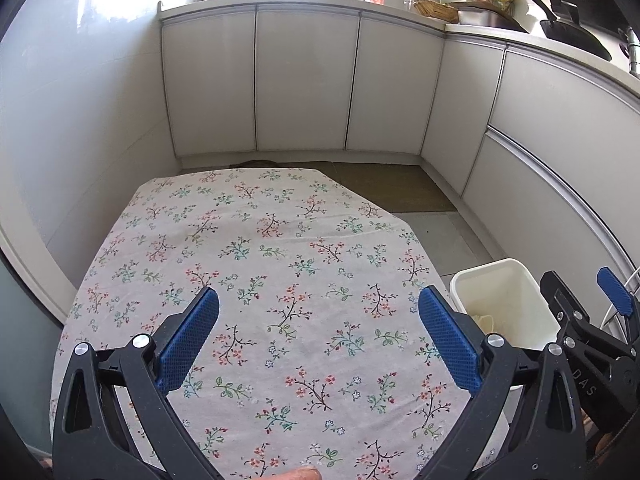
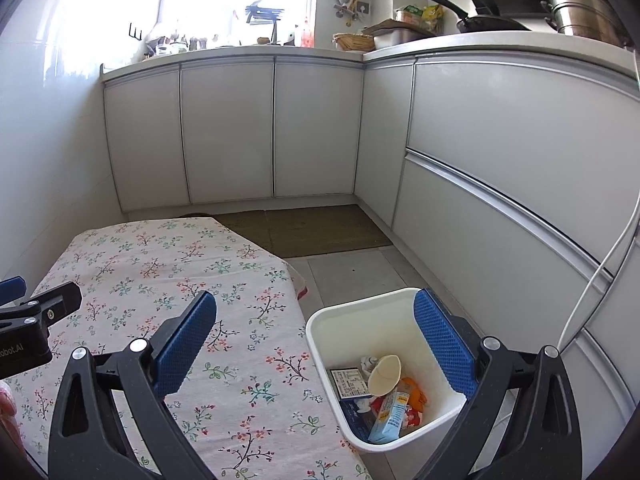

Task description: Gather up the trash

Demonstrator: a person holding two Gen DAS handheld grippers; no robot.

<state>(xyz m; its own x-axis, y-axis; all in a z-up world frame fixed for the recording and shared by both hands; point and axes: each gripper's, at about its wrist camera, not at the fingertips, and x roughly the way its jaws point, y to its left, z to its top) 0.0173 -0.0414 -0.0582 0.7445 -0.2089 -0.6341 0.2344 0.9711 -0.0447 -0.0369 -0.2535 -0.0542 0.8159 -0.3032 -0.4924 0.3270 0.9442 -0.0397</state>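
Beside floral table (image 1: 280,240), white bin (image 2: 320,332) holds trash (image 2: 384,396); left claw (image 1: 318,344), right claw (image 2: 314,344) wide, empty.

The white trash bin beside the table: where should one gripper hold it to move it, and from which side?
Grip the white trash bin by its thin upper rim, probably the wall nearest the floral tablecloth, coming from above with one finger inside and one outside. The bin stands upright and open, its walls look too wide apart to span, and the trash lies low, leaving the rim free.

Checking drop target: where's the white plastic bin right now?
The white plastic bin stands on the floor just right of the floral-cloth table, lower right in both views, holding trash.
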